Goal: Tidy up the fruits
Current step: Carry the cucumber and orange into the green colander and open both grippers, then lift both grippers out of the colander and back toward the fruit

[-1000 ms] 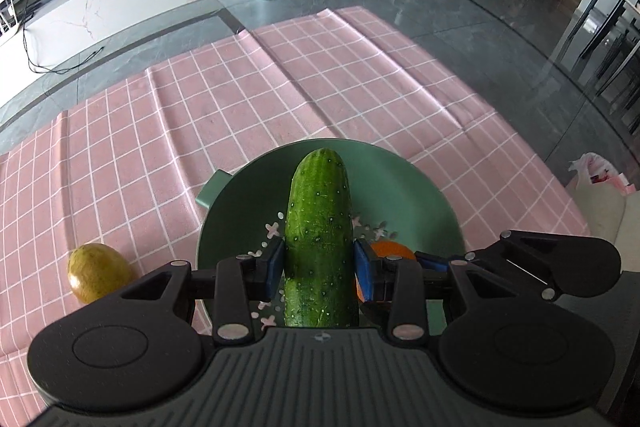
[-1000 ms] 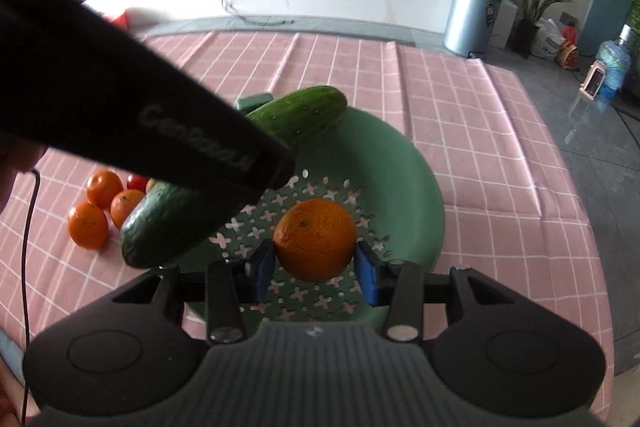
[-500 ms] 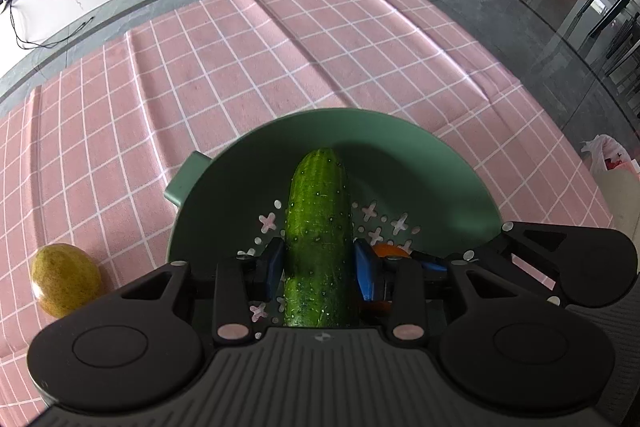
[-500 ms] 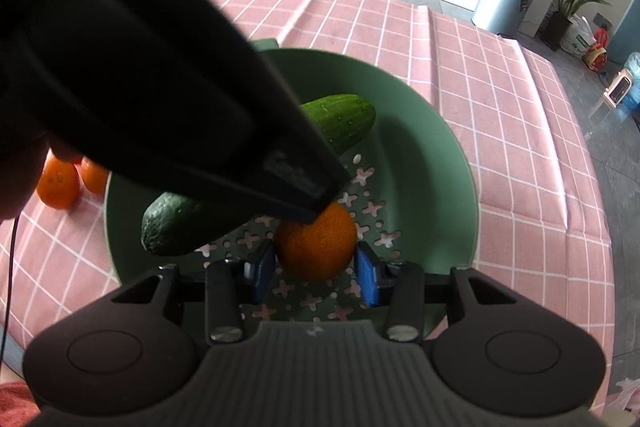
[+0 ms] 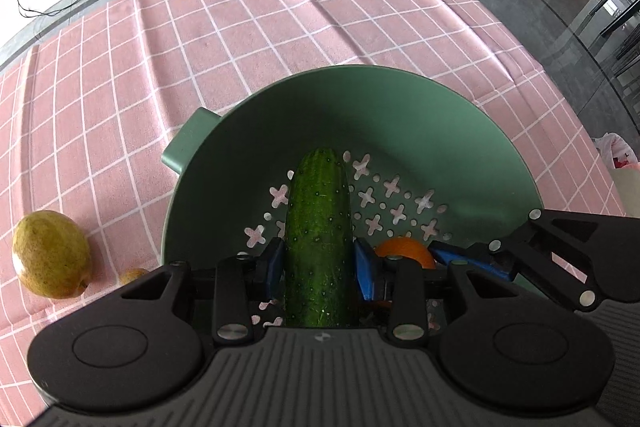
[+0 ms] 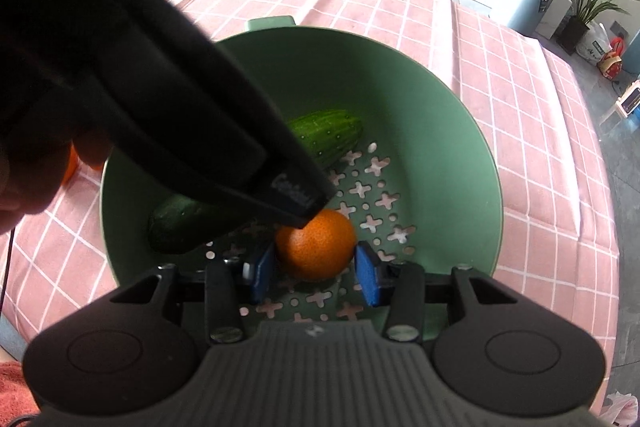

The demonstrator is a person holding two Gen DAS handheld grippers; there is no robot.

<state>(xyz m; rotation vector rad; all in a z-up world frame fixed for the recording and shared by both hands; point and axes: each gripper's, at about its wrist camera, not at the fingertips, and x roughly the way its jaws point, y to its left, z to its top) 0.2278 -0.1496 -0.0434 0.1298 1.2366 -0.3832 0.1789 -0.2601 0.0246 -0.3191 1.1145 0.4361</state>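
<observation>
A green colander bowl [image 5: 420,131] stands on the pink checked cloth; it also shows in the right wrist view [image 6: 448,147]. My left gripper [image 5: 319,263] is shut on a green cucumber [image 5: 319,227], held low inside the bowl. The cucumber [image 6: 324,137] shows in the right wrist view, partly hidden behind the left gripper's black body. My right gripper [image 6: 315,269] has an orange [image 6: 316,249] between its blue pads; the left pad stands slightly off the orange, which sits on the bowl's perforated floor. The orange [image 5: 404,251] peeks out in the left wrist view.
A yellow-green fruit [image 5: 50,254] and a smaller one [image 5: 134,275] lie on the cloth left of the bowl. Oranges [image 6: 70,167] lie left of the bowl, mostly hidden. The table edge and grey floor [image 5: 560,7] are to the right.
Both grippers have gone down into the bowl with their fruit. The right gripper's pads have spread slightly from the orange, which now rests on the bowl floor.
</observation>
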